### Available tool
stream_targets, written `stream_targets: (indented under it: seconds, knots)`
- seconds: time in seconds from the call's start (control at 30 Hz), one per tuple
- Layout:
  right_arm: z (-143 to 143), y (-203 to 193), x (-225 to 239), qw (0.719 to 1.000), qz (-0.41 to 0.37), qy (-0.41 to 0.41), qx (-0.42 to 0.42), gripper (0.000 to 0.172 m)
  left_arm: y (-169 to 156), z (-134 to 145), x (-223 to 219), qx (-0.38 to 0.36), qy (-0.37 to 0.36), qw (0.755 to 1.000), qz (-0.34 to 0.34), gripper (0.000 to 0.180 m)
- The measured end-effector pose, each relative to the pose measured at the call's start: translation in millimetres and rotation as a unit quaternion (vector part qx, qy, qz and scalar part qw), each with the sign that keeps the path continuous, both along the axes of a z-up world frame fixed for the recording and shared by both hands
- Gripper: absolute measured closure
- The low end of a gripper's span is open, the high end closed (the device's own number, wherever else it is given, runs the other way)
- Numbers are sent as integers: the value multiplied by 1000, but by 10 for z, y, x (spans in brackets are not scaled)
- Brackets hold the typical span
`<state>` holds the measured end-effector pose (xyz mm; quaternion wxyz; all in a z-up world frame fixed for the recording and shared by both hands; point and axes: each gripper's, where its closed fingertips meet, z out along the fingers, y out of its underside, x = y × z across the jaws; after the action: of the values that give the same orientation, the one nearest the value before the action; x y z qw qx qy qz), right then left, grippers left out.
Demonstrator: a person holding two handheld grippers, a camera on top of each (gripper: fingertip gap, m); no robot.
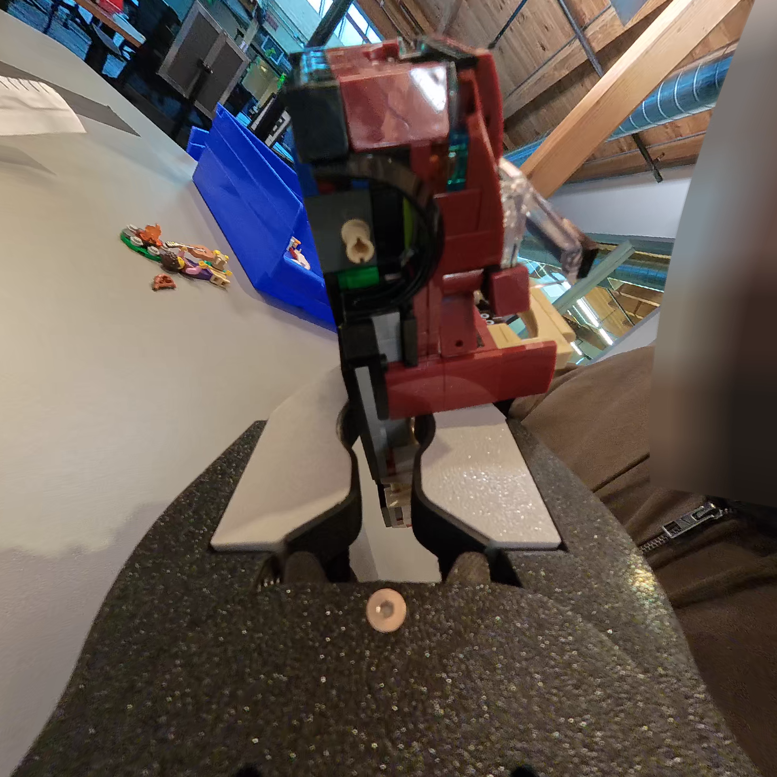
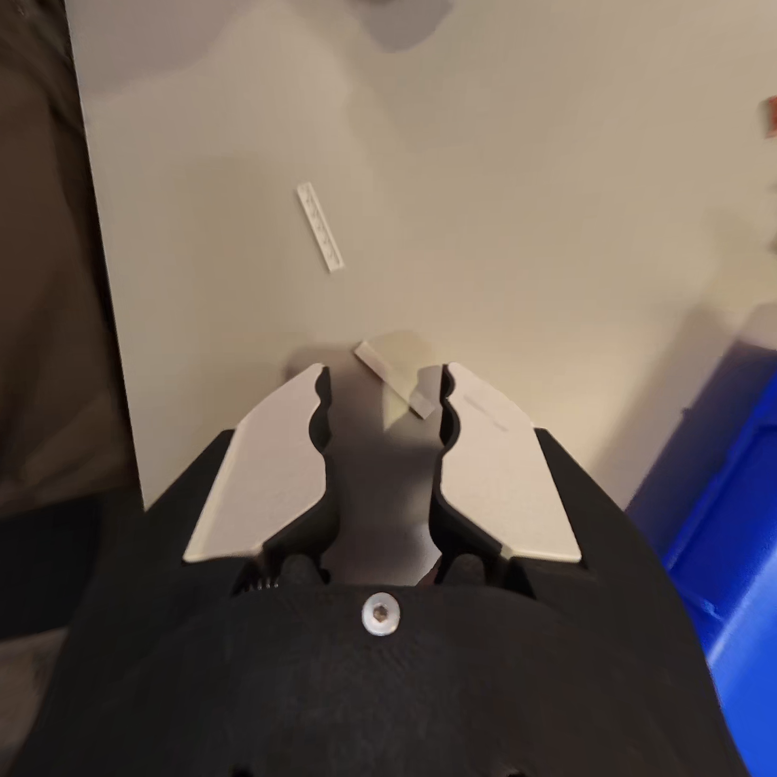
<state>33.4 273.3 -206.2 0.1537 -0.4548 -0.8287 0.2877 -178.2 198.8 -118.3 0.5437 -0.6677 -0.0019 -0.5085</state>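
A dark red brick-built model (image 1: 424,235) is pinched at its lower end by the left tongs (image 1: 384,424), raised above the bench (image 1: 126,399), with loose small figures (image 1: 181,256) and a blue bin (image 1: 248,210) lying behind it toward the far edge. The right tongs (image 2: 384,378) are spread apart and nothing is held between them. A flat pale strip (image 2: 393,378) is seen on the bench just beyond their tips, a white studded plate (image 2: 319,227) farther off near the bench's left edge.

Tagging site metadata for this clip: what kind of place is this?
Likely an open loft-style office or lab workspace: exposed wooden ceiling beams, a metal air duct, and a pale worktable with a blue parts bin and loose toy-brick pieces.
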Motion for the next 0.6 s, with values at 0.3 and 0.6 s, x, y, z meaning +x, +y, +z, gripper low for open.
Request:
stream_targets:
  seconds: [0.3,0.6]
  knots:
    - [-147,88,-5,998,9,-61,34,142,-25,-16,82,-4,4,1000,-24,158]
    - [-142,-32,-160,996,36,-70,37,164,-37,-47,172,-76,-116,988,-61,158]
